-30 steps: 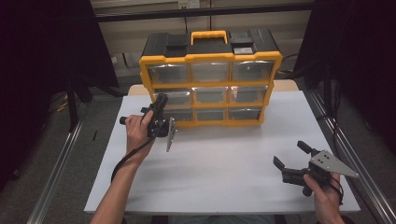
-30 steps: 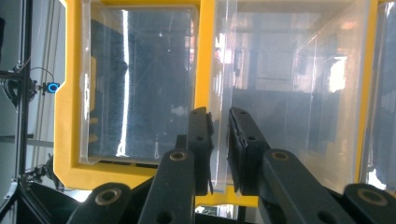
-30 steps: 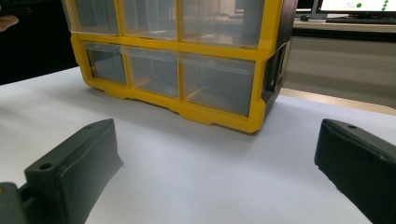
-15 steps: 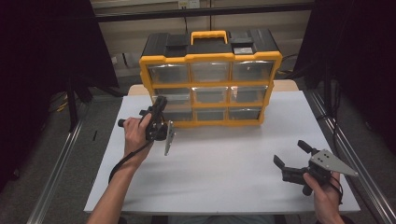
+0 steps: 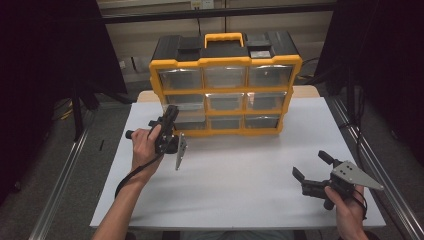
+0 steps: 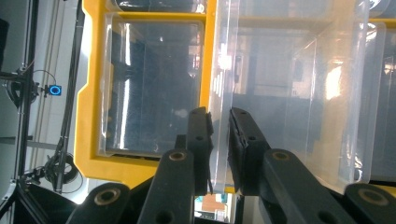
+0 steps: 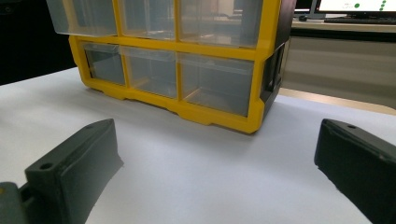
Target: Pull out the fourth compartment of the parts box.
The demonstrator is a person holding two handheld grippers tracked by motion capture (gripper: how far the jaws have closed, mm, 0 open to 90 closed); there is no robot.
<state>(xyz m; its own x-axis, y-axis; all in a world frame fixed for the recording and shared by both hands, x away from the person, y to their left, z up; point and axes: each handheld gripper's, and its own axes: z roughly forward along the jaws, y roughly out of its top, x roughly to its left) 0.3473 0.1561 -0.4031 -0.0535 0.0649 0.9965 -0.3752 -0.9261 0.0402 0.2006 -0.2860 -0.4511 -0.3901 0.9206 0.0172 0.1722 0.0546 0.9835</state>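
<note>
A yellow and black drawer organizer (image 5: 225,62) with clear drawers stands at the back of the white table (image 5: 240,185). My left gripper (image 5: 171,115) is at its lower left, turned on its side. In the left gripper view this gripper (image 6: 219,119) is shut on the thin clear lip (image 6: 219,70) of a drawer (image 6: 289,93). The right gripper view shows a left-column drawer (image 7: 84,18) sticking out of the frame. My right gripper (image 5: 310,165) rests low near the table's front right, open, with nothing between its fingers (image 7: 84,149).
Metal rails run along both sides of the table (image 5: 60,185). Bare white tabletop lies between the organizer (image 7: 215,88) and the right gripper (image 7: 217,133). The left gripper's cable (image 5: 131,175) trails along the person's forearm.
The left hand has shifted very slightly, still clamped at the organizer's lower-left drawers. The right gripper has stayed where it was.
</note>
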